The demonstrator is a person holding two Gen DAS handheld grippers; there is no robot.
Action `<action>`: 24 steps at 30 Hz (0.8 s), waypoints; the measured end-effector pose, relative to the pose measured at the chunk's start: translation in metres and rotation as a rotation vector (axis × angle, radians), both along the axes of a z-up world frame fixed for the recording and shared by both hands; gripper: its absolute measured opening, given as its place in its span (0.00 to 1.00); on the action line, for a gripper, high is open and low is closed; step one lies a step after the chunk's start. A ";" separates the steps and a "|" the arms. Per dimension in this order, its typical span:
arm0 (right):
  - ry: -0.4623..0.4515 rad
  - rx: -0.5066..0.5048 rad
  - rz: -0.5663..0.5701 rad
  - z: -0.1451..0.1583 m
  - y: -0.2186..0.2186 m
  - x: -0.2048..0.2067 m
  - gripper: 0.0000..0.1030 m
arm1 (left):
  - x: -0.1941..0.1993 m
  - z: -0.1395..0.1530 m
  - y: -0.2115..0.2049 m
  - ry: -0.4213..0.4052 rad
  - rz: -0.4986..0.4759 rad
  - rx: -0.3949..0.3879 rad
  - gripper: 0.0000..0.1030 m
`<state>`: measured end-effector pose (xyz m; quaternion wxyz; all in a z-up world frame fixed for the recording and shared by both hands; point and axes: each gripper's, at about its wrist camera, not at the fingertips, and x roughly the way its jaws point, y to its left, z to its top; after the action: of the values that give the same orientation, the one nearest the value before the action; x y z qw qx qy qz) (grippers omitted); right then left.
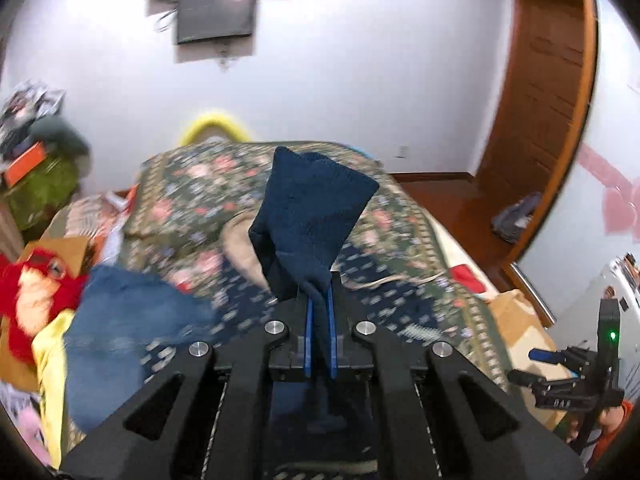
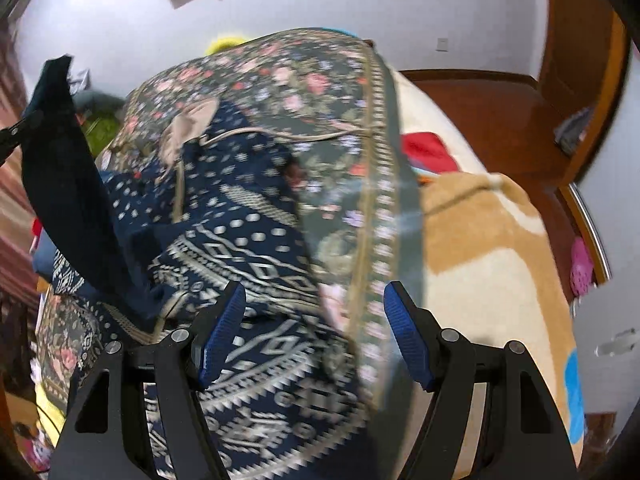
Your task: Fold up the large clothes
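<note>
A bed fills the middle of both views, covered on the right by a tan and cream blanket and toward the far end by a dark green floral quilt. A white wall stands beyond, with a dark wall-mounted screen high on it and a wooden door at the far right.

The large garment — navy cloth with a white geometric print — is spread over the near part of the bed, overlapping the quilt. One plain navy portion is raised clear of the bed.

Clutter is piled at the left of the bed: folded blue denim, a red item and a yellow cloth.

The left gripper is pressed together, with the raised navy portion pinched between its blue pads. The cloth fans upward from the pinch.

The right gripper is held above the printed cloth with its pads spread wide — nothing is clamped between them.
</note>
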<state>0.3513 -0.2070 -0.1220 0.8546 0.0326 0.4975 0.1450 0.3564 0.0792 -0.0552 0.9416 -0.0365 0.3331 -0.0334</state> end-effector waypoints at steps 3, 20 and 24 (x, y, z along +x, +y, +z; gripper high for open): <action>0.013 -0.040 0.056 -0.008 0.025 0.005 0.66 | -0.020 -0.017 0.033 0.034 0.056 -0.004 0.05; 0.142 -0.163 0.161 -0.058 0.066 0.002 0.66 | -0.097 -0.127 0.129 0.293 0.204 -0.279 0.48; 0.141 -0.150 0.152 -0.054 0.064 0.001 0.66 | -0.109 -0.116 0.143 0.290 0.220 -0.310 0.53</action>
<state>0.3520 -0.1429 -0.1761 0.8040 -0.0591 0.5670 0.1689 0.2471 0.2223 -0.1710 0.8651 -0.2212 0.4495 0.0241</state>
